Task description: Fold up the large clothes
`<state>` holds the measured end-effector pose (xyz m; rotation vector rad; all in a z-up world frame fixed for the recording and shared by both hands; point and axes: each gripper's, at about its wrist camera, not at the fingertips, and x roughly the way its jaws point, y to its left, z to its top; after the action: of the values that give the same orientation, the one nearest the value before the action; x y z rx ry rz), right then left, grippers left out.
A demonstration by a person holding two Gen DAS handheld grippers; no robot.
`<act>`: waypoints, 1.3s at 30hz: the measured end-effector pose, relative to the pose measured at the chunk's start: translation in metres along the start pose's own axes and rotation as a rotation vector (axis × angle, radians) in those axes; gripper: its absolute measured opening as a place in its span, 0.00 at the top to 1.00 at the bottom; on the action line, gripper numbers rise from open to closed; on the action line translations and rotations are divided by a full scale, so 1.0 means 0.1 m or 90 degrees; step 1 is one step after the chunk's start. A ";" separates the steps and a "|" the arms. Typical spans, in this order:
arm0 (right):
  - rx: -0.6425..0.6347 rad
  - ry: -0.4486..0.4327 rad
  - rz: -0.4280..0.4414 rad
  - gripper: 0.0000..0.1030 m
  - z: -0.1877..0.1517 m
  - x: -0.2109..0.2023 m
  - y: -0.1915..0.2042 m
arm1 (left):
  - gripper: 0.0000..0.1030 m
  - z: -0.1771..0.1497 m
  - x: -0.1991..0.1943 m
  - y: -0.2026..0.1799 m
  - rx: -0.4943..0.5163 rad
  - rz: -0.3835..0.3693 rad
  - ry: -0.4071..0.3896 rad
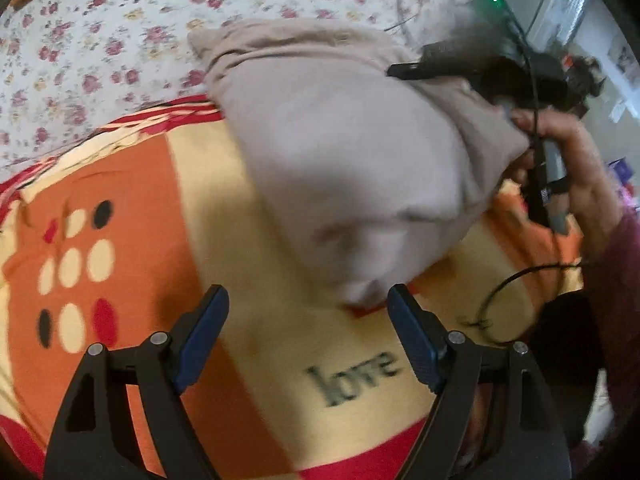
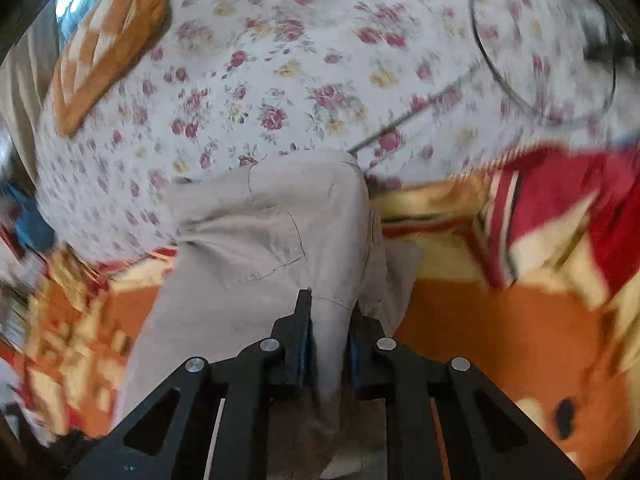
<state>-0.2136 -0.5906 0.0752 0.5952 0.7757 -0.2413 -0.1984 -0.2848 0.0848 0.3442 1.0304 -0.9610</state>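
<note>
On the left of the scene the left gripper (image 1: 308,304) hangs over the orange blanket (image 1: 132,184) with its two blue-padded fingers (image 1: 202,336) wide apart and nothing between them. I judge that it is kept free so it can take a loose edge of the cloth for the next fold. Just beyond its tips hangs the low corner of the beige garment (image 1: 352,168); whether that corner touches the right fingertip I cannot tell, because the picture is blurred.

In the middle, the one beige garment, which seems to be trousers with a stitched pocket (image 2: 260,240), is lifted from the bed. Its far part lies at the border between the blanket and the white floral sheet (image 2: 260,80), and its near part is raised. It is held up, I think, so the cloth can be carried over itself in a fold.

On the right, the right gripper (image 2: 328,316) is closed tightly on a bunched fold of this garment, and the person's right hand (image 1: 576,168) grips its handle.

By count: one garment, two grippers, one blanket with the word "love" (image 1: 354,378), one floral sheet, one brown patterned cushion (image 2: 108,44) far left, and thin black cables (image 2: 544,56), at least two, on the sheet and near the hand.
</note>
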 end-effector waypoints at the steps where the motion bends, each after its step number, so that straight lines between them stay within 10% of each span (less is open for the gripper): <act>1: 0.003 -0.001 0.011 0.82 0.02 -0.06 0.00 | 0.21 0.01 -0.02 -0.02 0.000 -0.008 -0.008; 5: -0.010 -0.005 -0.027 0.37 -0.03 -0.33 0.09 | 0.21 0.09 -0.02 -0.10 -0.008 0.034 -0.028; 9: 0.011 -0.001 0.009 0.24 -0.29 -0.58 0.03 | 0.21 0.15 0.19 -0.14 -0.025 0.088 -0.023; 12: 0.016 0.028 0.041 0.26 -0.44 -0.56 0.04 | 0.21 0.18 0.30 -0.16 -0.014 0.138 -0.023; 13: -0.014 0.038 0.044 0.43 -0.49 -0.54 0.11 | 0.21 0.18 0.29 -0.14 -0.016 0.151 -0.027; 14: -0.051 0.040 0.025 0.94 -0.51 -0.53 0.20 | 0.21 0.16 0.27 -0.11 -0.020 0.156 -0.033; 15: -0.079 0.033 0.004 0.96 -0.53 -0.55 0.26 | 0.21 0.13 0.24 -0.06 -0.024 0.155 -0.039; 25: -0.126 0.080 -0.065 0.96 -0.77 -0.45 0.16 | 0.18 -0.12 0.18 0.20 -0.061 0.101 -0.006; 29: -0.080 0.035 -0.058 0.71 -0.62 -0.76 0.16 | 0.18 -0.20 -0.15 0.17 -0.038 0.107 -0.037; 39: -0.145 -0.032 -0.014 0.57 0.12 -0.18 0.90 | 0.18 0.44 0.05 0.28 -0.118 0.107 -0.100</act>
<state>-0.1821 -0.5251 0.1321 0.3647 0.7497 -0.1838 -0.1501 -0.3002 0.0978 0.1950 0.9228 -0.7231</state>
